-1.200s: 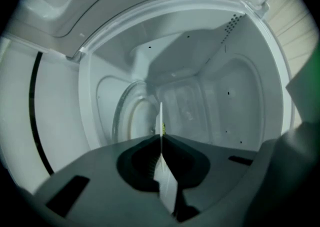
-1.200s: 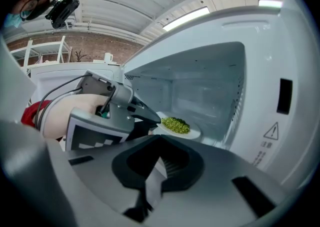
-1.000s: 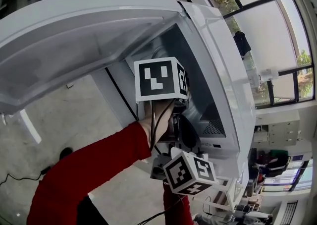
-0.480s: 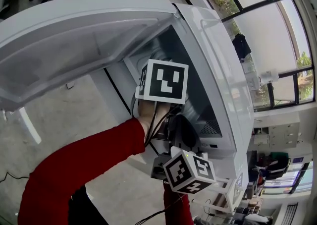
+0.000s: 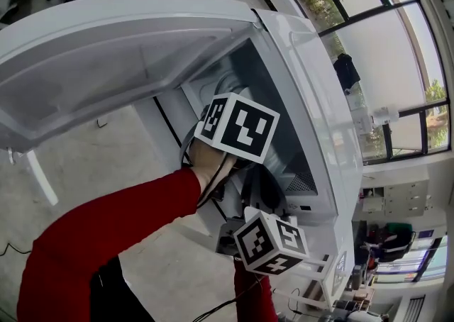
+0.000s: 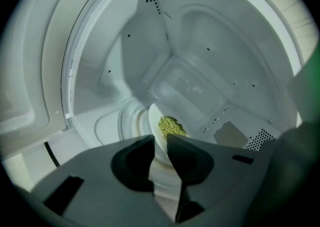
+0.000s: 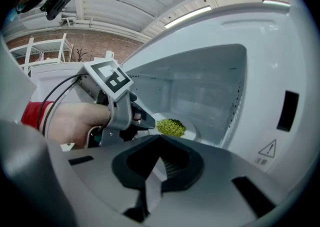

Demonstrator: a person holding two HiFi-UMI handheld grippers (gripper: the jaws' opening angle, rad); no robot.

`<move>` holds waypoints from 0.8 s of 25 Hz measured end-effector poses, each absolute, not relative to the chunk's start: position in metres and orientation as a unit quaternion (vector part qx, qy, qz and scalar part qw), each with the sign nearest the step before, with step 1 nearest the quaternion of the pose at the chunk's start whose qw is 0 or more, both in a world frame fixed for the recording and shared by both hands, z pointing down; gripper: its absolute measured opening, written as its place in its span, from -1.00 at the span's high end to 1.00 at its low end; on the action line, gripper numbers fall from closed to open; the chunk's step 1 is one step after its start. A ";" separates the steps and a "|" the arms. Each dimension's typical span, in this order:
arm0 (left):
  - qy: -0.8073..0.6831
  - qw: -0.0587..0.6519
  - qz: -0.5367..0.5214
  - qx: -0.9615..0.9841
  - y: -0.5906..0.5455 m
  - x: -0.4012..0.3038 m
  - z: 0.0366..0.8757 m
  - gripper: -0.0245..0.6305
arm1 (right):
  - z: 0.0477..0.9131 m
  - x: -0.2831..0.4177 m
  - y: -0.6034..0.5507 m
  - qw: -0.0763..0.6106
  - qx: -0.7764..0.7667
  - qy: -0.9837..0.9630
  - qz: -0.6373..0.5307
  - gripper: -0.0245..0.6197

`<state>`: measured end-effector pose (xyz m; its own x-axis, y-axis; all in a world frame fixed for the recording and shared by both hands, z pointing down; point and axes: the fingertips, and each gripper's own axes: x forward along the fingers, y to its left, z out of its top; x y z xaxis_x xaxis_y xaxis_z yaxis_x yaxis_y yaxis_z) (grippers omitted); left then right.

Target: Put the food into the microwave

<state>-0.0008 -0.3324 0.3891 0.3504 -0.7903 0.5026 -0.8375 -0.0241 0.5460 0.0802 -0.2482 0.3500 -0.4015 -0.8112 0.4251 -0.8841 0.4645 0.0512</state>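
Note:
A white plate [image 6: 156, 130] carrying a heap of green food [image 6: 171, 126] is inside the open microwave cavity [image 6: 200, 71]. My left gripper [image 6: 160, 140] is shut on the plate's near rim, jaws pinching the edge. In the right gripper view the left gripper [image 7: 149, 121] reaches in from the left, and the plate [image 7: 192, 132] with its food [image 7: 171, 127] sits low over the cavity floor. My right gripper [image 7: 159, 139] stays outside the opening, shut with nothing in it. In the head view, the left gripper's marker cube [image 5: 240, 126] hides the plate.
The microwave door [image 5: 106, 58] stands swung wide open to the upper left. The glass turntable [image 6: 127, 121] lies on the cavity floor behind the plate. The right gripper's marker cube [image 5: 269, 240] hangs below the opening. The control-side panel [image 7: 280, 121] borders the cavity on the right.
The left gripper has pushed further into the microwave with the plate, its marker cube shifting right and tilting. The right gripper has barely moved.

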 end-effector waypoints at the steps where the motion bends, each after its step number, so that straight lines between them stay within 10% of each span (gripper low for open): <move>1: -0.571 0.402 0.031 0.715 -0.333 -0.001 0.389 0.67 | 0.350 0.081 -0.248 0.200 0.510 -0.832 0.092 0.88; 20: -0.604 0.290 0.123 0.732 -0.337 -0.005 0.390 0.60 | 0.353 0.079 -0.248 0.200 0.506 -0.834 0.096 0.88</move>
<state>-0.0050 -0.3374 0.3898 0.2406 -0.8135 0.5294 -0.9556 -0.1031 0.2760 0.0795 -0.2476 0.3533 -0.4084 -0.8048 0.4308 -0.8818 0.4698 0.0417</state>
